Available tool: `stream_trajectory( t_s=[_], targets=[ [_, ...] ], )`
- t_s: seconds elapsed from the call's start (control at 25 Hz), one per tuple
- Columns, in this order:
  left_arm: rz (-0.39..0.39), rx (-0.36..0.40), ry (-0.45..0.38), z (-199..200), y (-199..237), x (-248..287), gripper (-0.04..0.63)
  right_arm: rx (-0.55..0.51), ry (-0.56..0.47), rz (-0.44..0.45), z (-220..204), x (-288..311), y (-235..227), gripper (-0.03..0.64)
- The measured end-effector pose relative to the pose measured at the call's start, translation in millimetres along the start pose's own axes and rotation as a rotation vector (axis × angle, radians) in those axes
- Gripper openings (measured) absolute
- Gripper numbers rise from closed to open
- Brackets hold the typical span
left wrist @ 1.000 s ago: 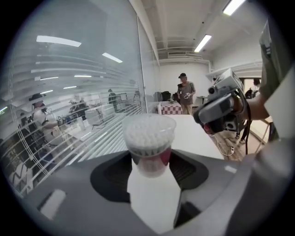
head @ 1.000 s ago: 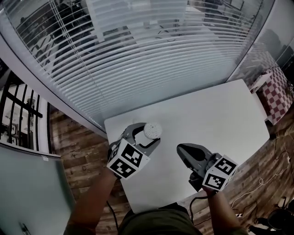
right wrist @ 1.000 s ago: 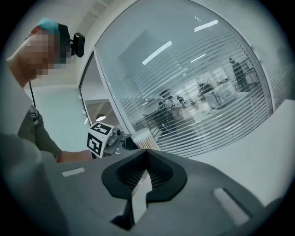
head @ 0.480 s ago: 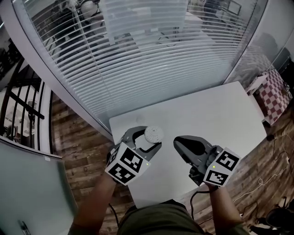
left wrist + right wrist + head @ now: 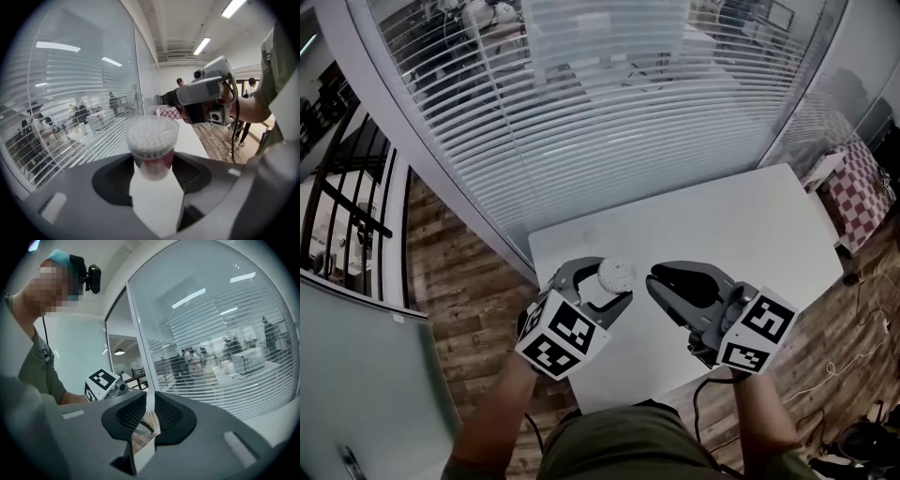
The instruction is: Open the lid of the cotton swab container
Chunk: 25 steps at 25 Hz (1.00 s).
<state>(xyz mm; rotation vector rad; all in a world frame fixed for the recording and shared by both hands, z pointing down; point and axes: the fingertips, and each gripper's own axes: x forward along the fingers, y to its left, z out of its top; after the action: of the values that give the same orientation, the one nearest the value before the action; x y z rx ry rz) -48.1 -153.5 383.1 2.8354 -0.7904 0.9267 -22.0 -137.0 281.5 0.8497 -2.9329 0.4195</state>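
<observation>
1. By the left edge of the desk (image 5: 750,225), there is open room on my right.
2. My left gripper (image 5: 604,282) has its jaws tight on the clear cotton swab container (image 5: 616,274), packed with white tips.
3. My right gripper (image 5: 652,278) has its jaws opening, with nothing between them.

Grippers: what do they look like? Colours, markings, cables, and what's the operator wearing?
Both the left gripper and right gripper have grey bodies, dark ribbed pads and a white cube of black square markers. A dark cable trails from the right one. The person wears an olive short-sleeved shirt.
</observation>
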Motion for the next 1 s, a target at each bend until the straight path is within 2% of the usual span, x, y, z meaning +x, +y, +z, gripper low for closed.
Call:
stream_trajectory(
  t_s=[0.24, 0.8, 1.0],
  targets=[
    [-0.008, 0.001, 0.004, 1, -6, -4, 0.259, -0.059, 0.026, 0.023, 8, 7, 11, 0.065],
    [-0.015, 0.021, 0.018, -1, -10, -6, 0.259, -0.236, 0.196, 0.084, -2, 35, 33, 0.252],
    [-0.019, 0.029, 0.023, -2, -12, -6, 0.259, -0.262, 0.244, 0.085, -10, 42, 32, 0.279]
  ],
)
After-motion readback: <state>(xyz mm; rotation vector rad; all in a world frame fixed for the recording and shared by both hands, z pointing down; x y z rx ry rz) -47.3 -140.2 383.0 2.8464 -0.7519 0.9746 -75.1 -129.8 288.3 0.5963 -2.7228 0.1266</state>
